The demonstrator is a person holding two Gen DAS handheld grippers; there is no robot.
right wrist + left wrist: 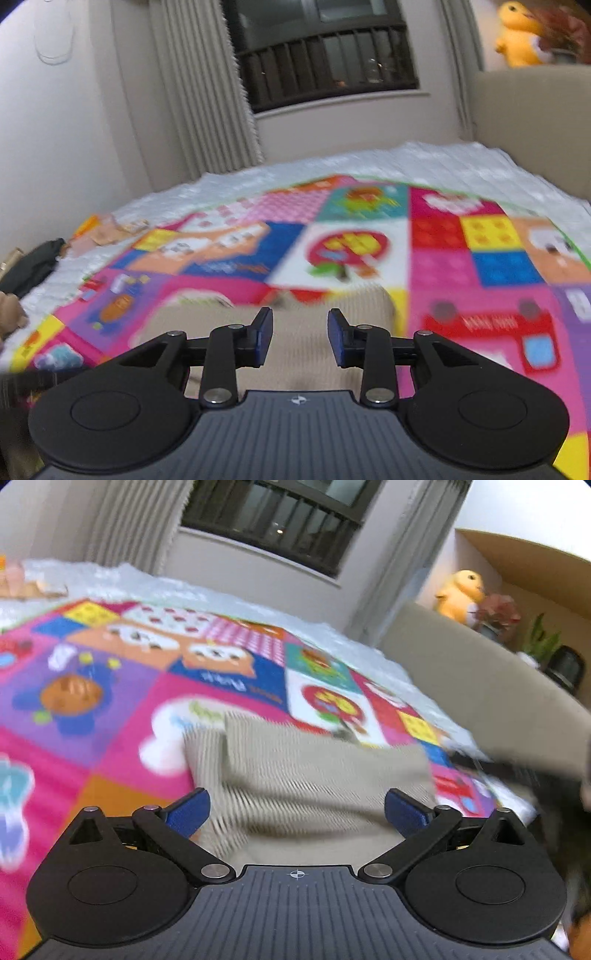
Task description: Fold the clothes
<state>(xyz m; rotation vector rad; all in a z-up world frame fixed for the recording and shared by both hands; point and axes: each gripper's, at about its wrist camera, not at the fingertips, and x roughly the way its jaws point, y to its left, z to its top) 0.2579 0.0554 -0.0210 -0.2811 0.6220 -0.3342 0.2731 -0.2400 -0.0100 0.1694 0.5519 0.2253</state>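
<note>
A beige ribbed garment (310, 775) lies folded on a bright patchwork play mat (110, 686) spread over a bed. My left gripper (297, 806) hovers above its near part with jaws wide open and nothing between the blue pads (188, 810). In the right wrist view the same beige garment (295, 332) lies just ahead and below. My right gripper (300, 338) is partly open over it, its pads apart from the cloth. Both views are motion-blurred.
A white quilted bedspread (424, 162) surrounds the play mat (461, 266). A beige headboard (480, 679) with a yellow plush toy (460, 594) and plants stands at right. Dark clothing (33, 266) lies at the bed's left edge. Curtains and a barred window (325, 51) are behind.
</note>
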